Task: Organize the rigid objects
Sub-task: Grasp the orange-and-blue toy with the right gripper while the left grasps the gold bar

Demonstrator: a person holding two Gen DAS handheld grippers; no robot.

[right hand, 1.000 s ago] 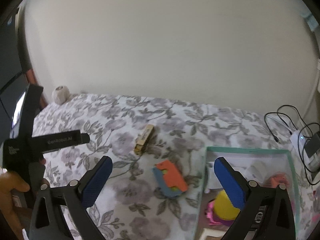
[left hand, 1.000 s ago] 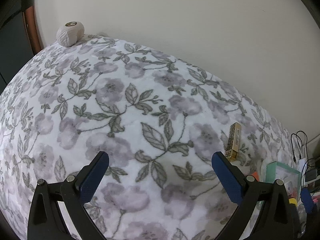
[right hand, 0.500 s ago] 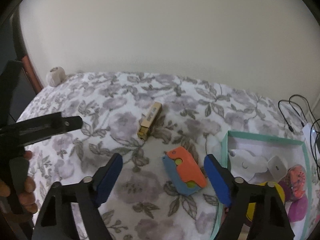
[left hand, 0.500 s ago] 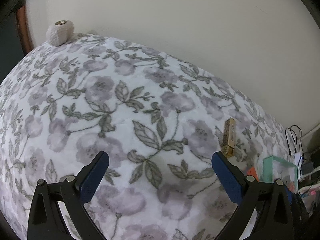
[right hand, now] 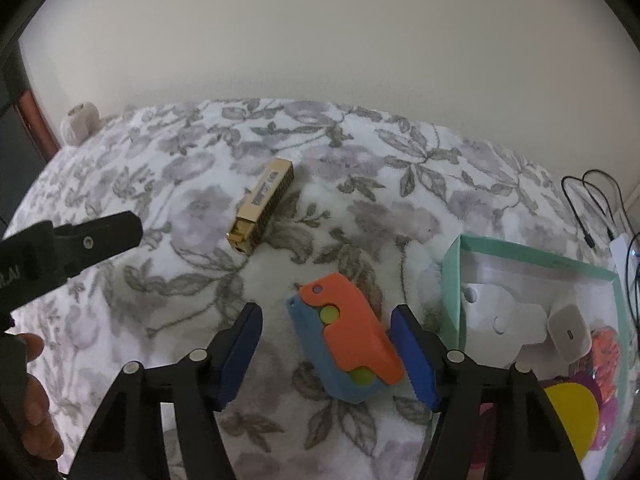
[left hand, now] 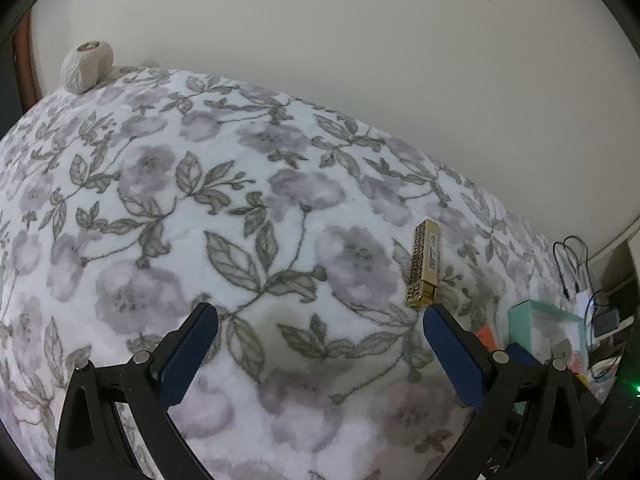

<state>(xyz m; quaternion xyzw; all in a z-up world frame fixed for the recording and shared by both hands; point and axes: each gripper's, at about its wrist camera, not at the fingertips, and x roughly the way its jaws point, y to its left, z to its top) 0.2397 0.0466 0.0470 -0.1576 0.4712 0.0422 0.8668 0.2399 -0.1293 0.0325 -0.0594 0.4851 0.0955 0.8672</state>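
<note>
- My right gripper (right hand: 326, 354) is spread apart around the orange-and-blue plastic folding toy (right hand: 346, 350) at lower centre, on the floral blanket (right hand: 192, 184).
- The mint-green cardboard box (right hand: 452, 280) at right holds a white charger cube (right hand: 570, 330) and a yellow disc (right hand: 574, 412).
- My left gripper (left hand: 320, 346) is apart and empty; the gold rectangular lighter (left hand: 425, 268) lies beyond it.
</note>
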